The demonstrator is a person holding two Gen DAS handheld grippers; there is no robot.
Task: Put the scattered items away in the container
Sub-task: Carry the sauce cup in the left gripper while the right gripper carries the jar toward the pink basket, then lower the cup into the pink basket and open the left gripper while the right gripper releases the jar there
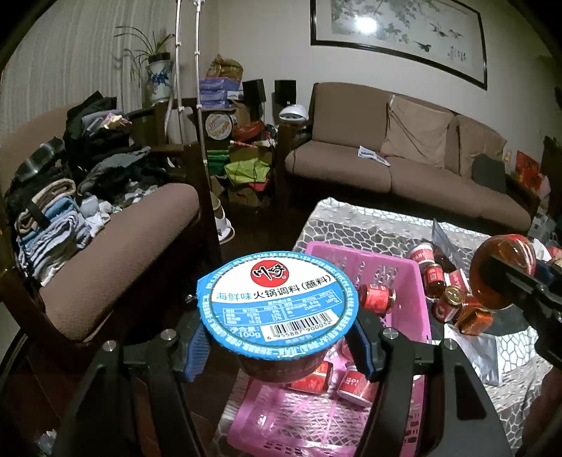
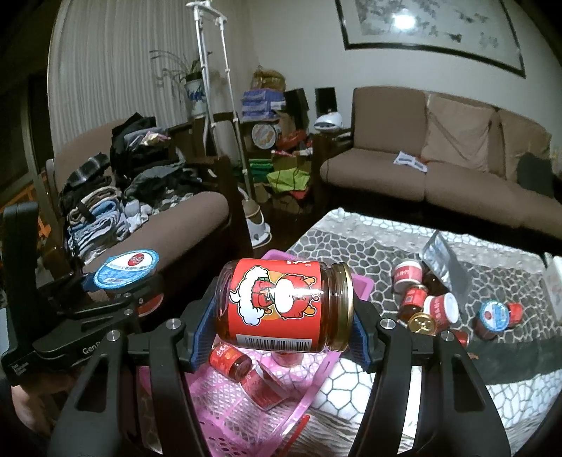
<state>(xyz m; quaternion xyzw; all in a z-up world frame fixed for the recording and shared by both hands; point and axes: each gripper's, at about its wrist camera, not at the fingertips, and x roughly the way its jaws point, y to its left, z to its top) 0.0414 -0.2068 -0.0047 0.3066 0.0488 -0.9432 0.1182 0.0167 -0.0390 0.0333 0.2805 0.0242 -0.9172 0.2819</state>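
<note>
The left gripper (image 1: 277,346) clasped a blue-lidded cup (image 1: 277,298); the right gripper (image 2: 281,337) clasped a red-labelled jar (image 2: 281,304), both above the pink basket (image 1: 400,270)

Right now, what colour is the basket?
Pink basket, with latticed walls; clearest in the left wrist view.

I am looking into a home living room. A brown sofa (image 1: 404,165) is sitting under a framed ink painting (image 1: 397,31), and an armchair (image 1: 116,246) is carrying piles of folded clothes (image 1: 59,218). A potted plant (image 1: 158,73) is standing by the curtain (image 1: 63,63), boxes (image 1: 217,91) are crowding the corner, and a pebble-print cloth (image 2: 368,246) is covering the bench.
</note>
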